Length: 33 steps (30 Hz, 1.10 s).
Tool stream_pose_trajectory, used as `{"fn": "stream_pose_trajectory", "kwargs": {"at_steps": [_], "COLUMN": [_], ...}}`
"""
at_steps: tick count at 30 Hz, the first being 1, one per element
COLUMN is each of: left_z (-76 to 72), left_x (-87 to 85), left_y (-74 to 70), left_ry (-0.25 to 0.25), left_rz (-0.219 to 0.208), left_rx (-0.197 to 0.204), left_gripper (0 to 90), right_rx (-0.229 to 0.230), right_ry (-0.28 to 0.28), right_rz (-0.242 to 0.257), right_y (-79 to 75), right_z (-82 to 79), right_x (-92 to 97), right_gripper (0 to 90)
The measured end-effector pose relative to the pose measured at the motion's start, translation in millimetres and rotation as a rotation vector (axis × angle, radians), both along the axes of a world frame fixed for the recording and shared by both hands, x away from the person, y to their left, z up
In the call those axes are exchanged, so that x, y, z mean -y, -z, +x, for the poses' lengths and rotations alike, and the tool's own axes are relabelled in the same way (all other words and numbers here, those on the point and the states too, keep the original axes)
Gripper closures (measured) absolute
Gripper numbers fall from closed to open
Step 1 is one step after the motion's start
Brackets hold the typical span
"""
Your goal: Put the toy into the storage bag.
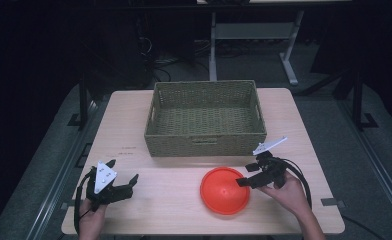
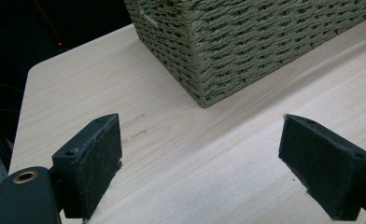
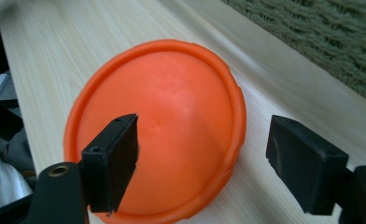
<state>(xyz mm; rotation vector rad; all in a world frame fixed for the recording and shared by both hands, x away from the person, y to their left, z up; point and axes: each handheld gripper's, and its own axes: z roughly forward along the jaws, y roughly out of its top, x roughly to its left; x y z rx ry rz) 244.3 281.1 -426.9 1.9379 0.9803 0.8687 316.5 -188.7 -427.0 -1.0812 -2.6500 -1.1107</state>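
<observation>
An orange round plate (image 1: pixel 224 190) lies upside down, domed side up, on the wooden table (image 1: pixel 129 125) in front of a woven basket (image 1: pixel 205 117). My right gripper (image 1: pixel 248 175) reaches the plate's right edge from the right. In the right gripper view the right gripper (image 3: pixel 204 135) is open; one pad hovers over the plate (image 3: pixel 162 116) and the other stands past its rim, neither pressing on it. My left gripper (image 1: pixel 123 171) rests at the table's front left, open with nothing between its jaws. In the left gripper view the left gripper (image 2: pixel 202 128) faces bare table before the basket's corner (image 2: pixel 246 42).
The basket is open-topped, looks empty, and takes up the far middle of the table. Its side wall (image 3: pixel 321 42) runs close behind the plate. The table's front edge lies just below both hands. Dark floor, cables and a desk frame (image 1: pixel 254 45) lie beyond.
</observation>
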Motion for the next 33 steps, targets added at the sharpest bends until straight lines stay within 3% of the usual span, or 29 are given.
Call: {"fn": "stream_pose_trajectory", "kwargs": {"at_steps": [7,15,24,30,33], "left_z": [-0.8,0.5,0.5,0.4,0.6], "left_x": [-0.9,-0.8,0.3,0.5,0.7], "left_y": [-0.3,0.9,1.5,1.5,1.2], "left_ry": [-0.009,-0.003,0.004,0.005,0.004], "left_rz": [-0.01,-0.003,0.003,0.006,0.005], "left_rx": [0.003,-0.006,-0.007,-0.008,-0.005], "left_gripper": [12.8,12.8,12.8,12.8,12.8], "right_rx": [-0.021,-0.059,-0.11,-0.1,-0.095], "right_ry": [0.003,-0.011,-0.022,-0.012,0.004], "right_rz": [-0.017,-0.023,-0.025,-0.047,-0.042], "right_y": [12.8,24.4,30.3,30.4,27.5], "right_z": [5.8,11.5,15.7,15.7,15.9], "right_x": [-0.9,0.9,-3.6,-7.0,-4.7], "right_gripper": [32.7,49.8,55.2,60.6,70.5]}}
